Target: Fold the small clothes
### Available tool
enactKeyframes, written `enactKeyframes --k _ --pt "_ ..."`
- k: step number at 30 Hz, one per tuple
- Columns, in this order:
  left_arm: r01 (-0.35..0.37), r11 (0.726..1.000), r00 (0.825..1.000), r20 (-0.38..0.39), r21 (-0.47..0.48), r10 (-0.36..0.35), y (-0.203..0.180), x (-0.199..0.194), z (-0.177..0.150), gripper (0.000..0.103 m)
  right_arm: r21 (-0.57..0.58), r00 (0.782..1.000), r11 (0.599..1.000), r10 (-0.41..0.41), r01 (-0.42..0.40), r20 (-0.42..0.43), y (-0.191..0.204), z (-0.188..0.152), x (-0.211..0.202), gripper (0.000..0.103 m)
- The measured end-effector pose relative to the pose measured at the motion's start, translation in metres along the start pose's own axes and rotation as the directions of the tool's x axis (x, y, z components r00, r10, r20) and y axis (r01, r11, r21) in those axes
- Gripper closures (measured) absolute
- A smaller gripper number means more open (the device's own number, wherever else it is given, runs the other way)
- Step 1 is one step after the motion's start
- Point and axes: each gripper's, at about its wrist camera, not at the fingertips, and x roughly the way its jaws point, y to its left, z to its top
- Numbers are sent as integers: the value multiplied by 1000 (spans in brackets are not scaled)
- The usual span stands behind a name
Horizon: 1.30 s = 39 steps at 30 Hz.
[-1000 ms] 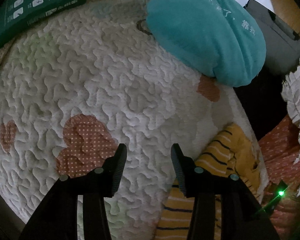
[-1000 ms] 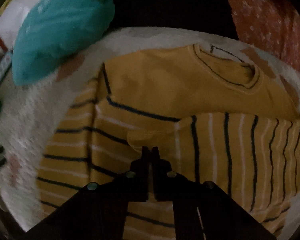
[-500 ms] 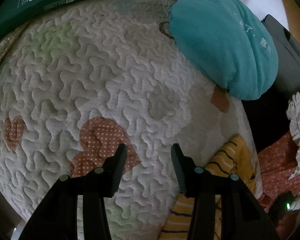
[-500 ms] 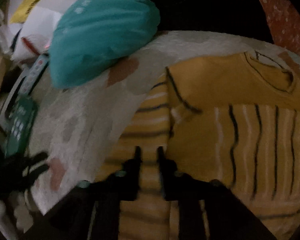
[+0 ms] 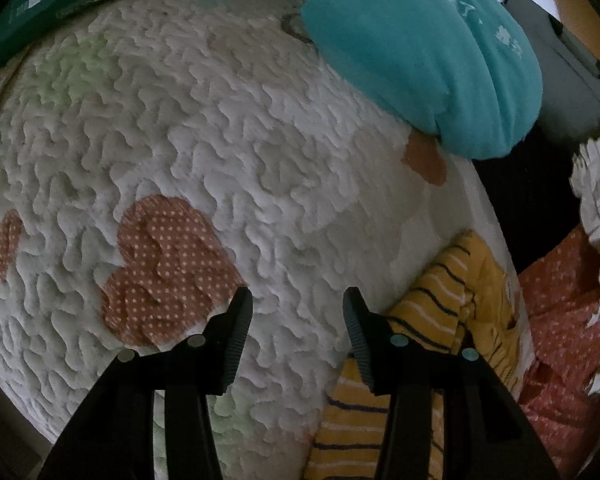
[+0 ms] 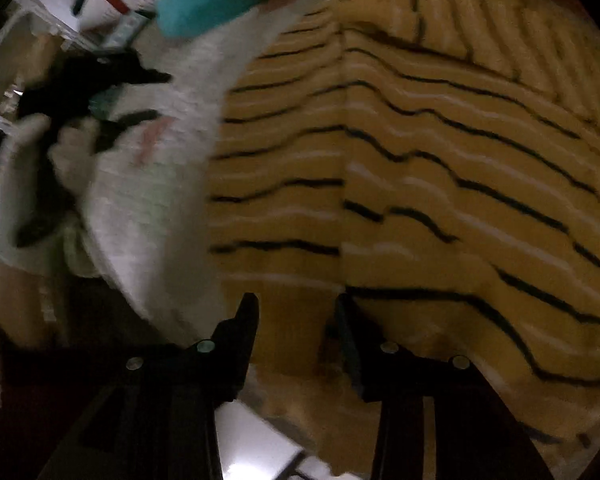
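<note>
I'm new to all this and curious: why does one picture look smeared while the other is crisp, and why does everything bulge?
Right wrist view: motion blur smears the striped yellow top; dim light. Left wrist view: sharp, the quilted cover shows each ridge. Both bulge from the fisheye lens, with dark corners.

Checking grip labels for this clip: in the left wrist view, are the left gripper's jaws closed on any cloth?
No, the left gripper has its jaws apart over the bare white quilt, and the striped yellow garment lies off to one side.
</note>
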Motion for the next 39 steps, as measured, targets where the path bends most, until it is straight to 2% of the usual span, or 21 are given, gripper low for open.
enactKeyframes --k 5,6,7,8,11,13,15,17,20,22,23,26,27,29,30,31,33,36,37,38,39 --pt "-4 1000 1000 5 1 4 0 -1 0 57 -49 997 995 -81 81 2 11 -2 12 55" --pt "0 1000 1000 1 -6 0 0 0 0 57 -61 997 996 -71 71 5 16 1 13 60" --pt "5 1000 1000 -4 -8 -5 1 0 0 57 -73 999 996 -48 48 2 20 3 13 88" --pt "8 1000 1000 -8 -8 -8 1 1 0 57 -83 999 996 -38 38 2 25 9 10 90" --pt "10 1000 1000 -10 -5 -10 2 1 3 57 -132 996 991 -10 22 91 36 30 -27 91" --pt "12 1000 1000 -10 -4 -12 2 0 3 57 -188 987 981 -20 50 161 46 49 -60 91" --pt "24 1000 1000 -20 -2 -24 -1 2 2 56 -244 967 962 -61 123 249 50 72 -101 91" --pt "54 999 997 -48 0 -54 -8 7 -2 56 -270 940 939 -120 212 320 47 90 -132 91" --pt "104 995 991 -87 11 -102 -23 13 -8 55 -262 877 892 -241 369 415 26 117 -167 91" --pt "139 990 985 -102 20 -136 -35 16 -13 54 -232 846 883 -269 407 461 11 135 -187 92" --pt "150 988 983 -107 26 -146 -40 17 -14 52 -225 833 880 -271 417 482 13 141 -193 92" --pt "166 985 981 -112 39 -161 -55 21 -18 51 -213 776 876 -242 433 583 20 163 -229 92" --pt "170 985 980 -111 42 -165 -59 22 -19 51 -209 749 871 -234 445 620 27 169 -241 92" --pt "177 983 978 -117 48 -171 -66 25 -21 51 -200 689 857 -219 474 691 35 176 -270 102" --pt "181 982 977 -128 55 -172 -71 28 -23 50 -194 666 852 -219 487 714 38 176 -281 102" --pt "184 981 975 -134 61 -174 -75 30 -25 50 -182 652 849 -226 496 724 36 179 -290 102" --pt "193 978 971 -156 80 -179 -85 36 -30 48 -148 659 848 -274 510 700 22 183 -289 102" --pt "200 974 966 -187 102 -179 -98 45 -40 48 -53 683 818 -441 573 583 -32 192 -250 102" --pt "202 974 963 -200 105 -179 -101 48 -43 48 -12 705 820 -484 572 519 -58 193 -231 102" --pt "202 974 962 -208 107 -177 -102 50 -44 48 27 732 838 -492 545 472 -80 190 -221 101" --pt "196 974 962 -214 110 -169 -103 52 -45 48 65 778 875 -459 480 429 -97 184 -208 101"
